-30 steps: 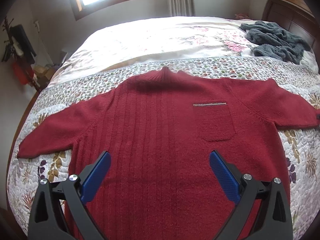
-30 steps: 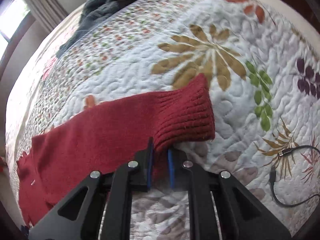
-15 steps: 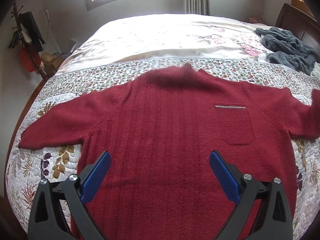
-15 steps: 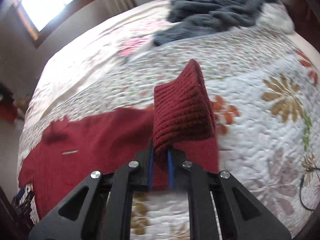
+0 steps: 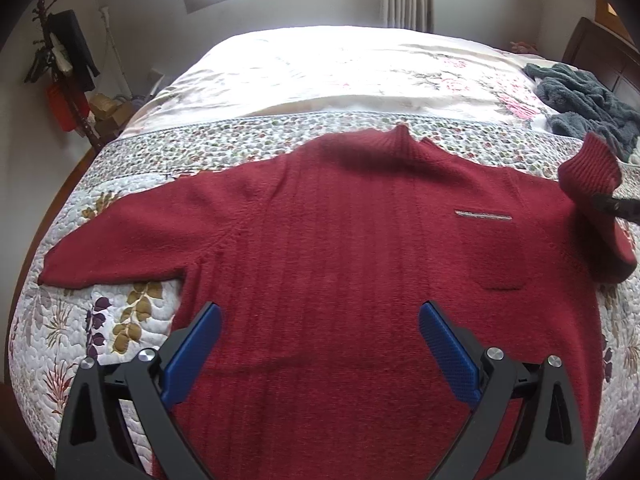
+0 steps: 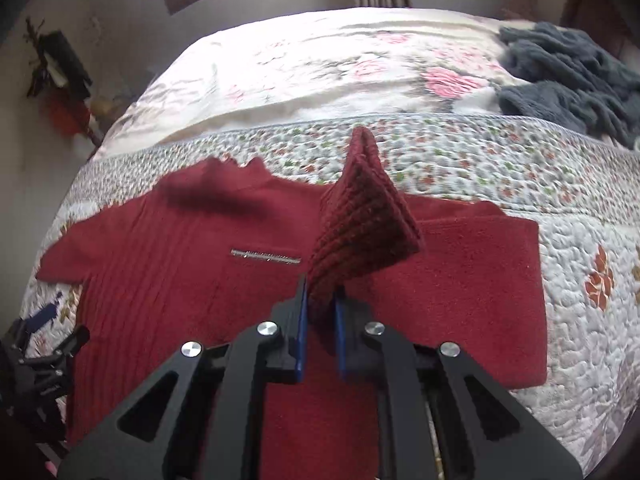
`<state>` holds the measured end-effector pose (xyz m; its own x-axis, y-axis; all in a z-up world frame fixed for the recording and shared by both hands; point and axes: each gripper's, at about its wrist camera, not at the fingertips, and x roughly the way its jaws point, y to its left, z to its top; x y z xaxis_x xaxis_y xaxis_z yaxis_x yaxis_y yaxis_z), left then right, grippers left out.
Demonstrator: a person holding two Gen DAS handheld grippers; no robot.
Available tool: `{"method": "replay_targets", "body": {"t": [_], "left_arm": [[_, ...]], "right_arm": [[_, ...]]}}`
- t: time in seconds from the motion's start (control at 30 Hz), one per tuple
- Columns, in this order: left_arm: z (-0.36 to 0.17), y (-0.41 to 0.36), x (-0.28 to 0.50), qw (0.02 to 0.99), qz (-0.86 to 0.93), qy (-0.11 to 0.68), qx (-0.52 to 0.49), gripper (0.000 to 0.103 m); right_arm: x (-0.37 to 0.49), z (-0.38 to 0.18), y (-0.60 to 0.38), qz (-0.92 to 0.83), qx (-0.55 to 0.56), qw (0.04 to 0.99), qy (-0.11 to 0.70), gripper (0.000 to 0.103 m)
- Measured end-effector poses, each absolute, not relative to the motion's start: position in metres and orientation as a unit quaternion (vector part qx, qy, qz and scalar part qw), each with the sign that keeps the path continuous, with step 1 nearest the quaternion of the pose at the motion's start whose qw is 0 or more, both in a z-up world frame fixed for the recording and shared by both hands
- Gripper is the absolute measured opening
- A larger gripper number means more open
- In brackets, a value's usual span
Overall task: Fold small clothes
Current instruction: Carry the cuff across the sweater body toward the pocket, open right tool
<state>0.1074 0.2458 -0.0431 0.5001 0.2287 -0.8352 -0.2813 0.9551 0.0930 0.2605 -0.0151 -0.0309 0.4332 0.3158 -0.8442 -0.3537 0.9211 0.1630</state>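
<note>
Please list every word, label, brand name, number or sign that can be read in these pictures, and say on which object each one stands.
There is no readable text in either view.
The red sweater has only a plain silver strip above its chest pocket, with no letters on it.
The floral quilt, the grey blanket and both claws carry no writing.
The dark items on the coat rack are too small to show any label.

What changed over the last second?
The right gripper, clamped on the sleeve cuff, lifted it off the quilt and carried it inward over the red sweater. The left gripper stayed open; the other sleeve stayed flat.
</note>
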Motion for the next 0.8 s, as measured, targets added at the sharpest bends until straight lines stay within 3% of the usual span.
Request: {"method": "replay_targets", "body": {"t": [0.27,0.47,0.53,0.8], "left_arm": [[-0.043,0.254,0.106,0.865,0.146,0.478,-0.043,0.099],[-0.045,0.254,0.108,0.863,0.134,0.483,-0.059,0.099],[-0.046,0.255,0.11,0.861,0.122,0.489,-0.072,0.099],[-0.064,0.237,0.142,0.819,0.004,0.533,-0.214,0.098]], "right_arm": [[0.252,-0.066,0.028,0.199,-0.079,0.835,0.507,0.011],[0.249,-0.09,0.042,0.219,-0.077,0.814,0.532,0.022],[0.244,-0.092,0.038,0.244,-0.046,0.802,0.543,0.031],[0.216,-0.068,-0.041,0.254,0.101,0.799,0.536,0.031]]}}
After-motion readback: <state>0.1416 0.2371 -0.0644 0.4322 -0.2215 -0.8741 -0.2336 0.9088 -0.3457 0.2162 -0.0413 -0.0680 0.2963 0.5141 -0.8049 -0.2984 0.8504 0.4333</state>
